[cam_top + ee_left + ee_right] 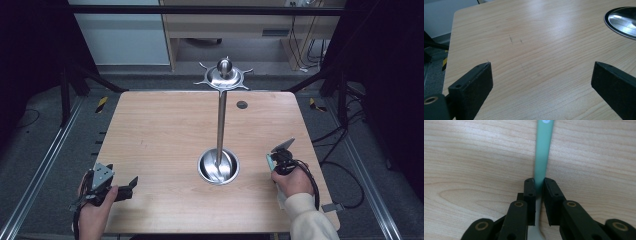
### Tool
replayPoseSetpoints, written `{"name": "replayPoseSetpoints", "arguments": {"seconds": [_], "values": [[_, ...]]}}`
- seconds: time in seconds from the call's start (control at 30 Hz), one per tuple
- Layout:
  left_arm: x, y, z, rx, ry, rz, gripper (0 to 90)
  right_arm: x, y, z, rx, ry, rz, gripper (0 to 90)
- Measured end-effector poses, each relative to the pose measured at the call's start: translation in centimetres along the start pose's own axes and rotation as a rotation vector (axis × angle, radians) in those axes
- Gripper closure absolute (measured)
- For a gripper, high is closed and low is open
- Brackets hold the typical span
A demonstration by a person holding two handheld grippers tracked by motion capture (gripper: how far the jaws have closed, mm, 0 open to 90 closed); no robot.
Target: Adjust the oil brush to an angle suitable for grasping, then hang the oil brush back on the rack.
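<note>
My right gripper (539,185) is shut on the slim pale green handle (543,152) of a utensil that lies flat on the wooden table (474,157). The handle has a small hole at its far end, and a whitish part shows under the jaws. In the high view the right gripper (276,159) sits at the table's right side, with the green handle (270,161) at its tip. My left gripper (541,75) stands open with nothing between its jaws. It rests at the near left corner (131,187).
A metal stand rises from a shiny bowl-shaped base (218,166) near the table's middle. Its pole (220,125) carries a disc with hooks (223,76) on top. The base's rim (621,21) shows in the left gripper view. A small dark round spot (242,104) sits near the far edge.
</note>
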State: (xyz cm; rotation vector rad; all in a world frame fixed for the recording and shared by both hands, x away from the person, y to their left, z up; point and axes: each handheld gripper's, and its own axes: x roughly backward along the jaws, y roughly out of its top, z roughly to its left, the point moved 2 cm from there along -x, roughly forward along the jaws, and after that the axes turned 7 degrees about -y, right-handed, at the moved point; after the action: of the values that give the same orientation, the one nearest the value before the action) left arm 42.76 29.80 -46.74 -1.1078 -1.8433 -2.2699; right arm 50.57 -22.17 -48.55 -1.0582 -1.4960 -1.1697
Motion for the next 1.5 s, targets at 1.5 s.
{"name": "replayPoseSetpoints", "arguments": {"seconds": [1.5], "values": [[0.0,0.0,0.4,0.006,0.009,-0.008,3.4,15.1,-0.5,-3.6,0.065,0.24,-0.581,82.1]]}}
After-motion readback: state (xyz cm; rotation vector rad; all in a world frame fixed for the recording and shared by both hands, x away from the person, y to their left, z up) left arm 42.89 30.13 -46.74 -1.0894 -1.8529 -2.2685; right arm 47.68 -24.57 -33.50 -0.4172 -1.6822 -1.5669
